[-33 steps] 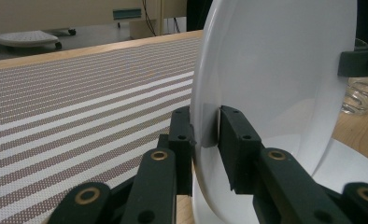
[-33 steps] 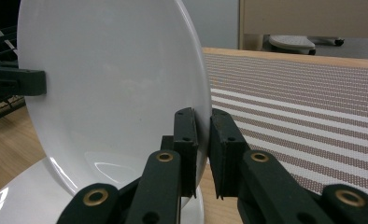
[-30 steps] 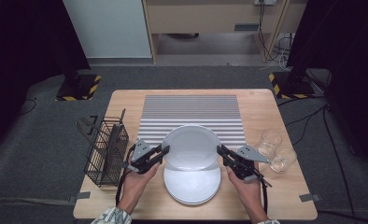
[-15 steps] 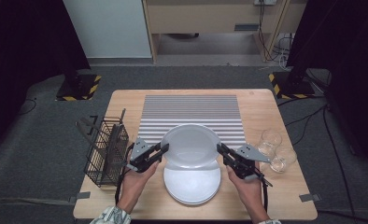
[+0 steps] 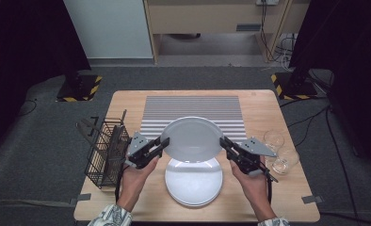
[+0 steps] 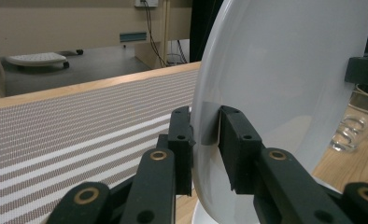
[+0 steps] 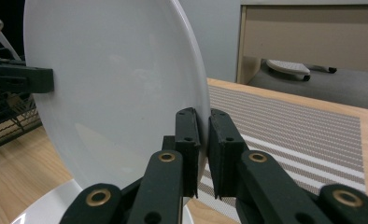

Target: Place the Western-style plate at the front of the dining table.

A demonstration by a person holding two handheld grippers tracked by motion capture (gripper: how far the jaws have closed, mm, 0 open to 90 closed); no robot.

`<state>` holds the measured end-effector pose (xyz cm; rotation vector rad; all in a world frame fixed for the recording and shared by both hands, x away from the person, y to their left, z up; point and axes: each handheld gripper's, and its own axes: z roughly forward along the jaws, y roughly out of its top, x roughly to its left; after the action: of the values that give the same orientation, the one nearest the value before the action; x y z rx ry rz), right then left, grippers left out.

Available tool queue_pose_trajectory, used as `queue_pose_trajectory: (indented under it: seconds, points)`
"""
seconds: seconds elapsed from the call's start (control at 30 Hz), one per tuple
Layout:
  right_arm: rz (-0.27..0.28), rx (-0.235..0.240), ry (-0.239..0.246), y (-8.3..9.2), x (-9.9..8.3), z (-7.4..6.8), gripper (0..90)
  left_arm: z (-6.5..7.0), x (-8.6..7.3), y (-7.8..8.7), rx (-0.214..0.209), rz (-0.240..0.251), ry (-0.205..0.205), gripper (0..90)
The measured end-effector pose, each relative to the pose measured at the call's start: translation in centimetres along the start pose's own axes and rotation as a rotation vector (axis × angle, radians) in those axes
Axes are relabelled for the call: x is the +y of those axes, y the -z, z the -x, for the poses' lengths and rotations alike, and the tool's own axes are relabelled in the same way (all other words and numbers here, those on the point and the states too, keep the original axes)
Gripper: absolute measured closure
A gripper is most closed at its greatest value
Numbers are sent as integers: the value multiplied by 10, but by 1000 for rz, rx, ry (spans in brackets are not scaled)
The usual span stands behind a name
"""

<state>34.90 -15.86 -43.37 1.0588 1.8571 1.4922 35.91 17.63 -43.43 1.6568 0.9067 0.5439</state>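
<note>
You grip the top plate by its rim with both grippers, left and right (1 plate remains below); next, carry it level toward the mat.

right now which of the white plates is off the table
The upper plate, clamped at its left rim by the left gripper and at its right rim by the right gripper; the other plate lies flat beneath it.

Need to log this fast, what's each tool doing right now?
Left tool: shut on the lifted plate's left rim.
Right tool: shut on the same plate's right rim.
</note>
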Motion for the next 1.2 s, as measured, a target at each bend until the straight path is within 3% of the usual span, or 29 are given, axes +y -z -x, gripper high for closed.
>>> queue_pose_trajectory:
  seconds: [0.5,0.97,1.2]
  points:
    - [-1,-27,12,-1,38,7,828,-2,37,-8,19,27,20,724]
    - [23,-44,-4,-1,70,12,824,3,75,-9,58,47,1,714]
    - [31,-48,-13,-7,89,19,824,-4,98,-18,67,56,10,706]
